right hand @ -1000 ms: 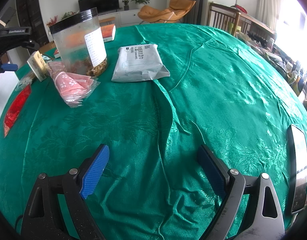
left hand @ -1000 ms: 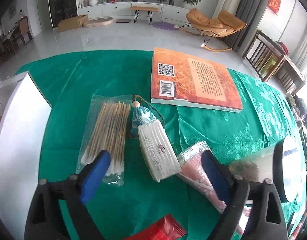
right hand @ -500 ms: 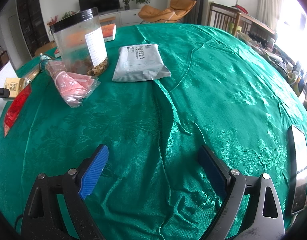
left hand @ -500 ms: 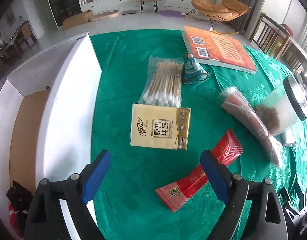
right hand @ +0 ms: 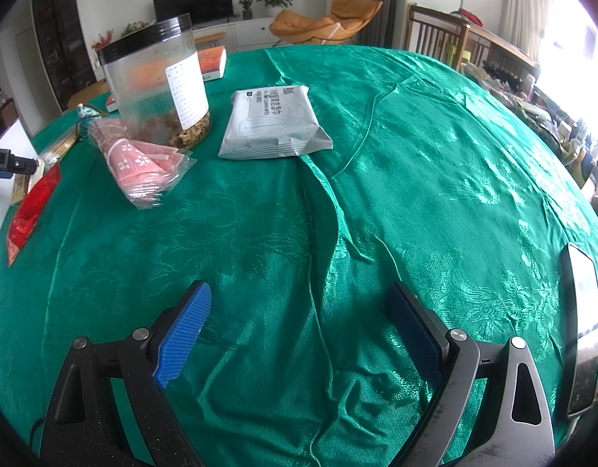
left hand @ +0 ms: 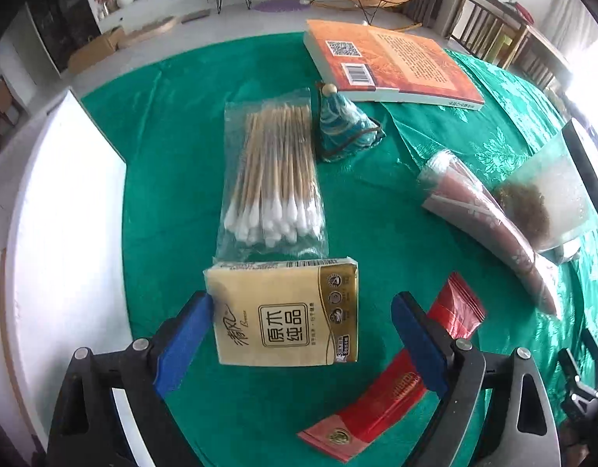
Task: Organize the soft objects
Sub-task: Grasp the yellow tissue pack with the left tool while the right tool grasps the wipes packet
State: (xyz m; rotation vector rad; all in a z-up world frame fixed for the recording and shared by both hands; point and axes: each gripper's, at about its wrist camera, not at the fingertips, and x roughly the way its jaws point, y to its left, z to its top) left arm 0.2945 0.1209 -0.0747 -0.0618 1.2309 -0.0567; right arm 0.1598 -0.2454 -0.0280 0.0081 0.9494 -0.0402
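Near the tabletop's left edge, the left hand-held gripper stood open astride the tissue pack, apparently lining up a grasp; the right hand-held gripper gaped empty.

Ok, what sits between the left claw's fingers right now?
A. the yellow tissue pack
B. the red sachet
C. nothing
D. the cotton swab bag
A: the yellow tissue pack lies between the open left claw fingers, its left edge at the left pad, a gap at the right; the cotton swab bag lies beyond it.
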